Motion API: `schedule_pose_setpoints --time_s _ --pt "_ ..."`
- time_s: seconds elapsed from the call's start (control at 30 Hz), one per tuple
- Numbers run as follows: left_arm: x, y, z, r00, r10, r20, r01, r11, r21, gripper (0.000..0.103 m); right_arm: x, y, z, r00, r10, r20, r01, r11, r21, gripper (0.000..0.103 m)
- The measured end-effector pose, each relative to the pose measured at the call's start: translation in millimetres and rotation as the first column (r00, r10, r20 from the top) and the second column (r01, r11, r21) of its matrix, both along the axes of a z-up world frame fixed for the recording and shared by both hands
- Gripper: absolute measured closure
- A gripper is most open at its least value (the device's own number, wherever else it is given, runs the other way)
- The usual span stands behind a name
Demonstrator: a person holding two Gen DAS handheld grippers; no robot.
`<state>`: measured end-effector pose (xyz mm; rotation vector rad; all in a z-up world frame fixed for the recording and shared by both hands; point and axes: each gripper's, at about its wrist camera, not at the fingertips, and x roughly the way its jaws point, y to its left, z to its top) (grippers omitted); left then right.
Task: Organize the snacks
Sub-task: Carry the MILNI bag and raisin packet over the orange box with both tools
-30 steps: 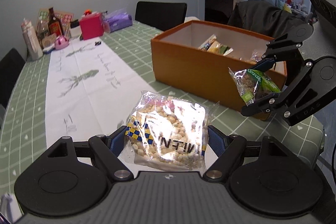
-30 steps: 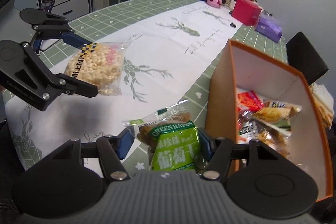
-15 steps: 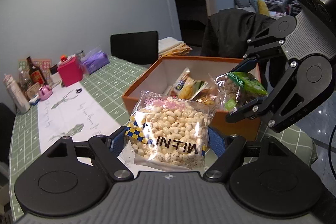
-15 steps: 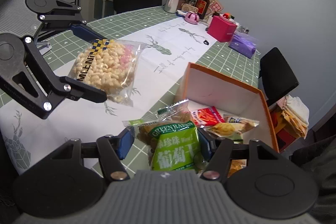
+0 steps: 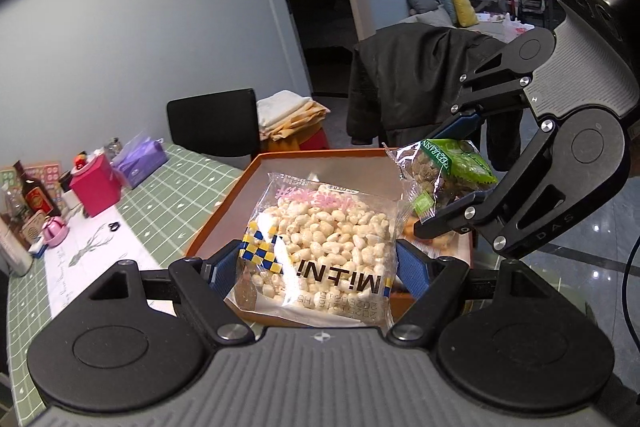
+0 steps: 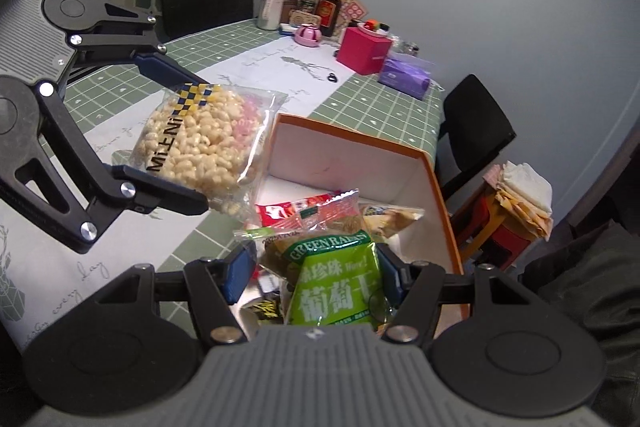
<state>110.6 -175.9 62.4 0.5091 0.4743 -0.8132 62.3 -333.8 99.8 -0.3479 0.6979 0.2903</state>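
So both snack bags are up over the orange box (image 6: 434, 183)

Left gripper (image 5: 318, 263) has its fingers spread wide, clamped on the puffed-rice bag (image 5: 320, 241). Right gripper (image 6: 314, 267) is pinched narrower on the green raisin bag (image 6: 334, 285). Box sits on the green checked tabletop (image 6: 372, 107), other snacks already inside.
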Motion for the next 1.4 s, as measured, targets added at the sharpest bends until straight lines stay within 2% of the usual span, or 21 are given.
schedule_pose_setpoints --time_s 0.27,0.47,0.6,0.87,1.03,1.4 --pt "25.3 -27.9 -12.5 1.000 -0.026 -0.004 0.026 0.997 0.069 0.011 17.9 -19.9 -9.6 0.998 -0.057 -0.027 0.058 0.998 0.013 0.041" --pt "54.5 -46.7 -23.5 0.999 -0.035 0.015 0.031 0.984 0.174 0.011 45.6 -27.0 -24.4 0.992 -0.104 -0.065 0.107 0.993 0.042 0.041" --pt "82.4 -55.5 -35.5 0.999 -0.008 -0.039 0.016 0.973 0.231 0.011 64.5 -26.0 -33.7 0.989 -0.112 -0.094 0.117 0.992 0.056 0.041" --pt "116.5 -73.0 -62.5 0.998 0.042 -0.054 -0.019 0.931 0.366 0.011 91.0 -17.2 -50.3 0.981 -0.111 -0.156 0.127 0.988 0.093 0.041" --pt "123.3 -82.3 -77.0 0.999 0.032 -0.034 -0.013 0.894 0.447 0.010 102.3 -13.0 -63.1 0.976 -0.110 -0.187 0.128 0.988 0.086 0.041" --pt "141.9 -89.7 -99.9 0.996 0.056 -0.073 -0.011 0.858 0.514 0.010 123.2 -6.9 -91.8 0.962 -0.115 -0.250 0.135 0.989 0.065 0.041"
